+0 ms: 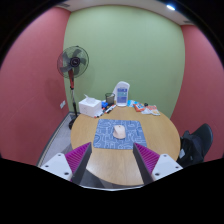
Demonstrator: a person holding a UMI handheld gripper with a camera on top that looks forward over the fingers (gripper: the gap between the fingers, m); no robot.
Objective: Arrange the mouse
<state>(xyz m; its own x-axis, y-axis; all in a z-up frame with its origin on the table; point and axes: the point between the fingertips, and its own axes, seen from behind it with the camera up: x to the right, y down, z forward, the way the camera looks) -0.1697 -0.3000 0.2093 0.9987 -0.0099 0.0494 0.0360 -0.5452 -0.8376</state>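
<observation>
- The gripper (pixel 110 160) is held above the near edge of a round wooden table (pixel 160 140), looking forward and slightly down across it.
- Its two fingers are spread wide apart with nothing between them; the magenta pads (pixel 77 156) face each other across the gap.
- The mouse (pixel 119 131), pale and rounded, lies on a blue mouse mat (pixel 105 136) ahead of the fingers, apart from both and roughly centred between them.
- Beyond the mat, toward the far side of the table, stand a white box (pixel 90 105) and a pale jug-like container (pixel 122 93); what it is exactly cannot be told.
- Beside those lie a few small items (pixel 146 108), too small to identify.
- A black standing fan (pixel 73 66) rises behind the table, near the white box.
- A dark chair (pixel 196 143) sits at the table's other side.
- The back wall (pixel 130 50) is green, and the side walls (pixel 30 80) are red.
</observation>
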